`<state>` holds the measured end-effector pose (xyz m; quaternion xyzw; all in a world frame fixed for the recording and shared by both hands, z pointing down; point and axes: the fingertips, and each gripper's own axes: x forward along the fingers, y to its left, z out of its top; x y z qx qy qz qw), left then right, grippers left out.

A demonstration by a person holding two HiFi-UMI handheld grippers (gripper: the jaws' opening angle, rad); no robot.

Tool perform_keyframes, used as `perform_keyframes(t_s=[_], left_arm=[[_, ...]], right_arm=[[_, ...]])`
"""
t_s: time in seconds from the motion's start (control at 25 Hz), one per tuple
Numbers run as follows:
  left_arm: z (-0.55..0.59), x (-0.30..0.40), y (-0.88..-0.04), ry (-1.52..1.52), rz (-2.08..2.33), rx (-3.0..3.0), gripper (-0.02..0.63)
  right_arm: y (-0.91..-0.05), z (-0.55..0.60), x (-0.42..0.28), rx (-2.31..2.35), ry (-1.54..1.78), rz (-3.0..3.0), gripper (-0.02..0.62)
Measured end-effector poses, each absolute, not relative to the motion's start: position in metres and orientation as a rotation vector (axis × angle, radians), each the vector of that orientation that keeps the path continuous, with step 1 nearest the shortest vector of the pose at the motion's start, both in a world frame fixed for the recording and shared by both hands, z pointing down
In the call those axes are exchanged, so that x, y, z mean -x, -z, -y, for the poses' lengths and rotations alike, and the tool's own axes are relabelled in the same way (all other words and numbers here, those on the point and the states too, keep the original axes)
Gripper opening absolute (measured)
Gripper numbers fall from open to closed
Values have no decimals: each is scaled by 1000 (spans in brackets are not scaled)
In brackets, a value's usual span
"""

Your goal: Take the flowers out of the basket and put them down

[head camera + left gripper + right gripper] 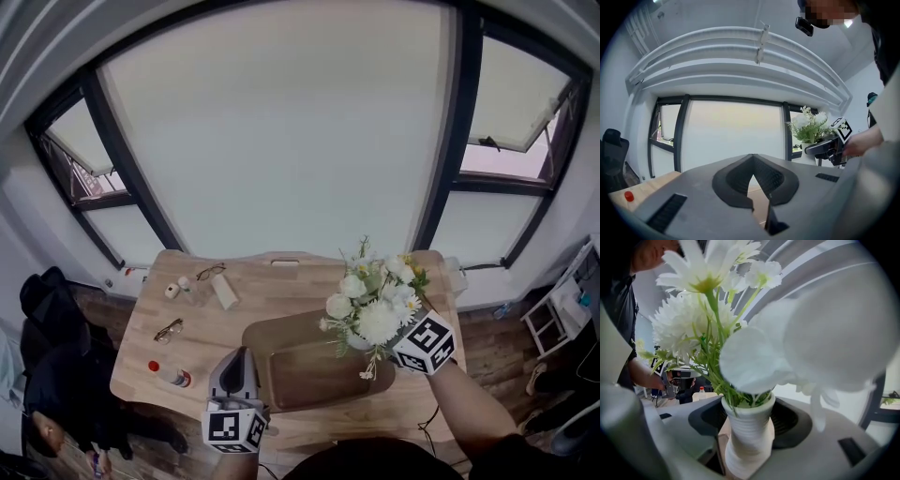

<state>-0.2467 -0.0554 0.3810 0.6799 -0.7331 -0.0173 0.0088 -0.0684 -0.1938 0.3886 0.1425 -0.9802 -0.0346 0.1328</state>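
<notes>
Right gripper [746, 442]: clamped on the white vase [359, 342], flowers [375, 305] sticking up
Left gripper [239, 361]: pinched closed, empty, just beside the basket [291, 389]
Flowers: look lifted over the basket's right end
Left to do: set them on the table [187, 300], I'd guess

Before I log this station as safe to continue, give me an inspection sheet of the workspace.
Surface: wooden table, level.
Job's things: flowers in a white vase, held over the dark basket.
Clutter: glasses, second pair, red-capped bottle, white box, all on the table's left.
Grippers: right gripper shut on the vase; left gripper shut, empty.
Cables: thin dark lead at the front edge.
Surroundings: large window; black chair at left.
</notes>
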Motion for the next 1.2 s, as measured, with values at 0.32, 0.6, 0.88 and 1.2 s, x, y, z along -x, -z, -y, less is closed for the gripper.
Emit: perform_keyframes(t_s=[0.32,0.6,0.88,1.2], left_arm=[[74,231,-382,59,2245,-2181,2],[92,211,-379,59,2198,-2237,2],[110,188,-381,48,2126,-2304,2],[133,155,-387,28,2014,-2389,2]], right_arm=[[-373,211,40,-519,120,2845,291],[-369,223,11,-604,114,2832,291],[-372,233,-22,-704,101,2807,291],[-386,237,-66,-830,58,2751,291]])
